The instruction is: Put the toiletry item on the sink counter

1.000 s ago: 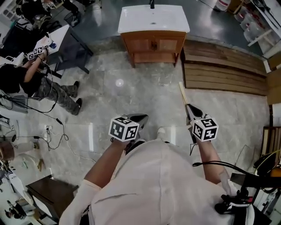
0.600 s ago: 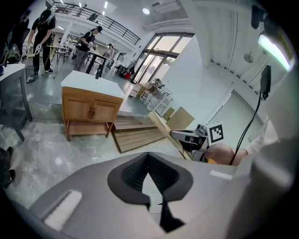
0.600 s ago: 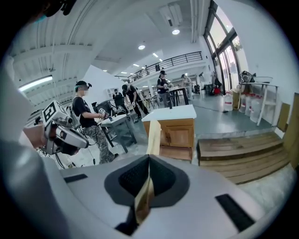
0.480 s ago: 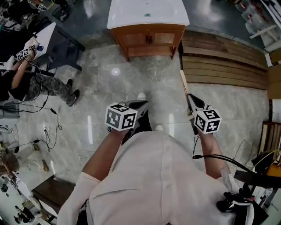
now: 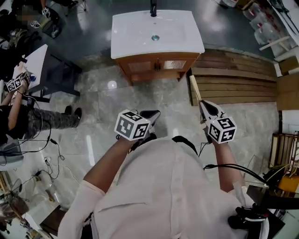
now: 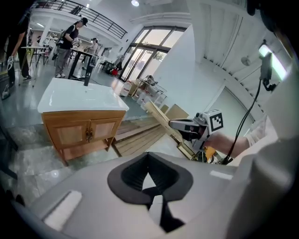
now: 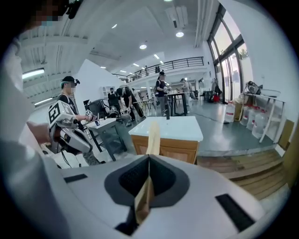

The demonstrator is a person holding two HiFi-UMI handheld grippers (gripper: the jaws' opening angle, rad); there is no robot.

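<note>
a: since the sink table stands well apart across the marble floor, which step do i log?
b: carry, i'd say. nothing is placed yet, and the white top is bare apart from the tap.
a: tools?
b: right tool is clamped tight on the toiletry item, a long flat tan stick poking forward toward the sink. left tool is closed on nothing.
a: next move?
b: likely close the gap, lay the item flat beside the basin, then let go. the overhang could clip the edge.
a: any text?
b: none readable. only square markers on the tool cubes. no brand visible.
</note>
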